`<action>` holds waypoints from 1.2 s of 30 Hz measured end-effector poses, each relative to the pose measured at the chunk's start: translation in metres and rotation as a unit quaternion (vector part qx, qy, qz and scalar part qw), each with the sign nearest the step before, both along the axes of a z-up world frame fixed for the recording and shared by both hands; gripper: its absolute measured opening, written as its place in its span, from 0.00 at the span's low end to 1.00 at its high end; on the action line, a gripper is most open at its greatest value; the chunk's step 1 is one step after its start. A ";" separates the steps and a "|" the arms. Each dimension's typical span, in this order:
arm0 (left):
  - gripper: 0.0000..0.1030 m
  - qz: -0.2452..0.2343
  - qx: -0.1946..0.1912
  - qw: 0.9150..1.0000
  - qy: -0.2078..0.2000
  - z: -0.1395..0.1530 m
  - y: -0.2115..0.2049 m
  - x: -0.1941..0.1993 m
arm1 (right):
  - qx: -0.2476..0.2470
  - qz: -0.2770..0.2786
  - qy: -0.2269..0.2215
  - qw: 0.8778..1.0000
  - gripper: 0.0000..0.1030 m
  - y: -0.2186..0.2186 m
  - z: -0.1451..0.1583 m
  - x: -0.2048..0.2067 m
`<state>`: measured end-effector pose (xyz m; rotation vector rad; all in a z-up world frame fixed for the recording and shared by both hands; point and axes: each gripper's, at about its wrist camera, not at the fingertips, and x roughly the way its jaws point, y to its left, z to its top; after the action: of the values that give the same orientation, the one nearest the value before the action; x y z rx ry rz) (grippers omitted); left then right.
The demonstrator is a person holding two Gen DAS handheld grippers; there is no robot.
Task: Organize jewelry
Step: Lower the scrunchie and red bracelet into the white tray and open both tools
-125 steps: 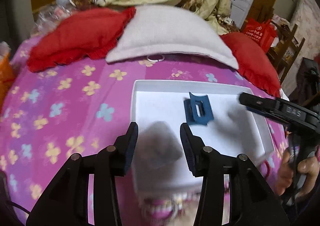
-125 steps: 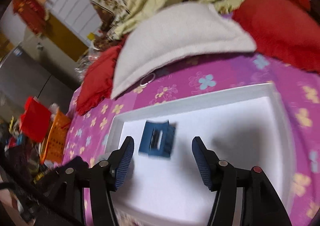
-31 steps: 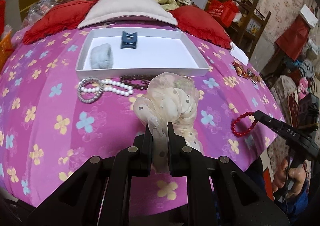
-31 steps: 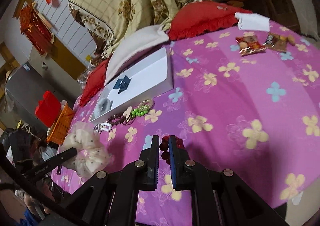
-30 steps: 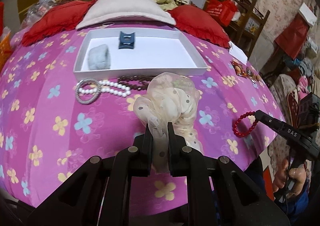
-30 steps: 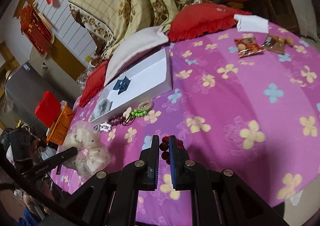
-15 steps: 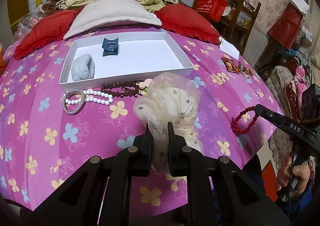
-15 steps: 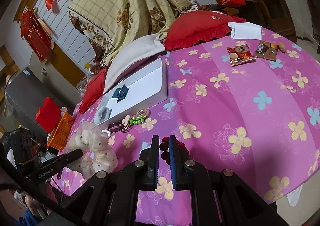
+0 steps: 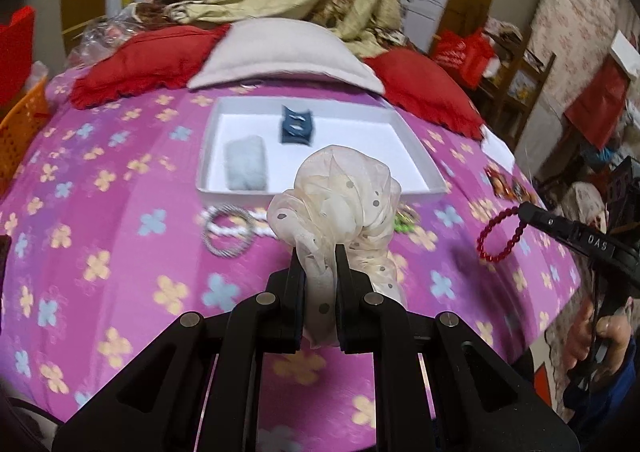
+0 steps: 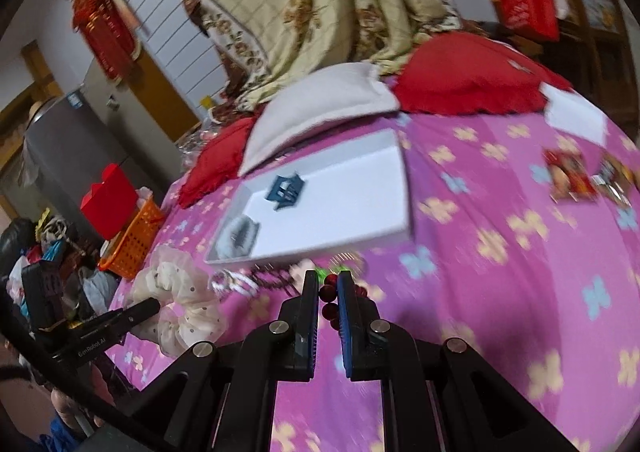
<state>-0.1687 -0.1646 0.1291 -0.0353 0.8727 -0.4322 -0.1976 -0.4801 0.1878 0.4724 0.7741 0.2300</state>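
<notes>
So both hands are loaded at once here, which makes sense if the plan is to dump two things into the white tray (image 9: 416, 156) in one go. The left tongs (image 9: 318, 252) are pinched nearly shut on a fold of the cream dotted scrunchie (image 9: 340, 192), and since it's grabbed by one thin bit of fabric the rest just puffs up above the tips. The right tongs (image 10: 328, 284) are clamped tight on the red bead bracelet (image 10: 330, 302); from the left camera you can see it dangling as a loop off the tip (a hanging loop probably swings, so I'd set it down slow). Both pieces are held up over the pink flowered bed cover (image 9: 100, 252), on the near side of the tray. The tray already has a blue hair claw (image 9: 296, 126) and a pale fuzzy band (image 9: 245, 166) toward its left half, so the right half looks like the obvious free spot. A white pearl string (image 9: 224, 228) and some green beads (image 9: 404, 226) lie just in front of the tray, not sorted yet.
</notes>
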 end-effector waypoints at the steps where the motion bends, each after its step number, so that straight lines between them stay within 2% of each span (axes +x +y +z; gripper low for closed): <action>1: 0.11 0.004 -0.001 1.000 0.000 0.001 0.004 0.005 | -0.002 0.009 -0.003 1.000 0.08 0.005 0.004 0.010; 7: 0.11 0.010 -0.009 1.000 -0.002 0.004 0.012 0.059 | -0.030 0.045 -0.007 0.999 0.08 0.037 0.016 0.074; 11: 0.11 0.015 0.012 1.000 -0.011 0.000 0.003 0.109 | -0.048 0.059 0.009 0.997 0.08 0.056 0.009 0.133; 16: 0.11 0.037 0.005 0.999 0.026 -0.018 0.001 0.183 | -0.075 0.070 0.028 0.994 0.08 0.078 -0.006 0.189; 20: 0.11 0.054 0.018 0.997 0.044 -0.035 -0.002 0.228 | -0.076 0.065 0.048 0.994 0.08 0.087 -0.030 0.228; 27: 0.14 0.076 0.041 0.994 0.069 -0.066 0.001 0.272 | -0.066 0.043 0.090 0.993 0.08 0.076 -0.066 0.255; 31: 0.29 0.077 0.043 0.994 0.071 -0.071 0.003 0.276 | -0.065 0.025 0.110 0.991 0.09 0.063 -0.079 0.257; 33: 0.34 0.076 0.042 0.994 0.069 -0.069 0.003 0.275 | -0.071 0.013 0.112 0.991 0.26 0.057 -0.079 0.254; 35: 0.36 0.075 0.040 0.994 0.069 -0.064 0.005 0.273 | -0.073 0.003 0.107 0.992 0.34 0.053 -0.076 0.249; 36: 0.36 0.074 0.036 0.994 0.069 -0.061 0.006 0.271 | -0.073 0.001 0.107 0.992 0.34 0.050 -0.073 0.245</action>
<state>0.1028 -0.1590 0.0680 -0.0633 1.0139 -0.2610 0.0471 -0.4300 0.1153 0.3605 0.9928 0.1234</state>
